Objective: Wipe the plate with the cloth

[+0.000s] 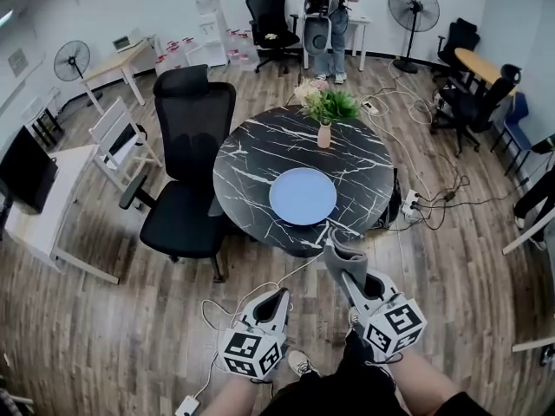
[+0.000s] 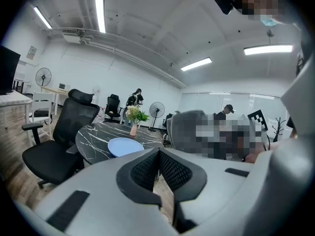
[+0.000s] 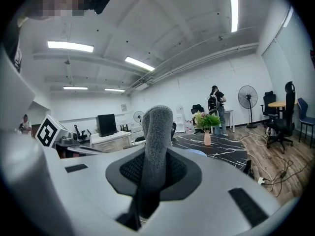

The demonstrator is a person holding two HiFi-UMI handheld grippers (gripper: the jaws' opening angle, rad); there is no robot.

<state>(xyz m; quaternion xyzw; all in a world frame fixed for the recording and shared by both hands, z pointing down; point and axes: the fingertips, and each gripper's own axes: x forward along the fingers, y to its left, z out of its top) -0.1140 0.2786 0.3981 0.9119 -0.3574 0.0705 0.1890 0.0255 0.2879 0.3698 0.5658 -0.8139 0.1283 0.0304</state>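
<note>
Head view: I stand on the wooden floor (image 1: 104, 319) just short of a round worktop (image 1: 251, 159) of black marble with white veins. The plate (image 1: 303, 196), pale blue and round, lies flat on the worktop, on the half nearer to me. Beyond it, well apart from it, a pink vase (image 1: 324, 135) of flowers stands upright near the middle. A black office chair (image 1: 186, 180) is drawn up to the worktop's left side.

My right gripper (image 1: 340, 269) points towards the worktop, its jaws clamped on the cloth (image 1: 333, 251). The cloth is grey and fuzzy, gathered into a thick roll that sticks out past the jaw tips. From above, its end reaches the worktop's near rim and stays apart from the plate. In the right gripper view the roll rises straight up from between the jaws and hides most of the plate behind it.

My left gripper (image 1: 279, 295) hangs lower and to the left, over the floor and away from the worktop. Its jaws are pressed together with nothing between them; the left gripper view shows the two ribbed pads meeting in one seam.

White cables (image 1: 260, 289) trail across the floor under my hands. At the far wall a person (image 1: 329, 16) stands by a white table, with a standing fan (image 1: 413, 11) to the right.
</note>
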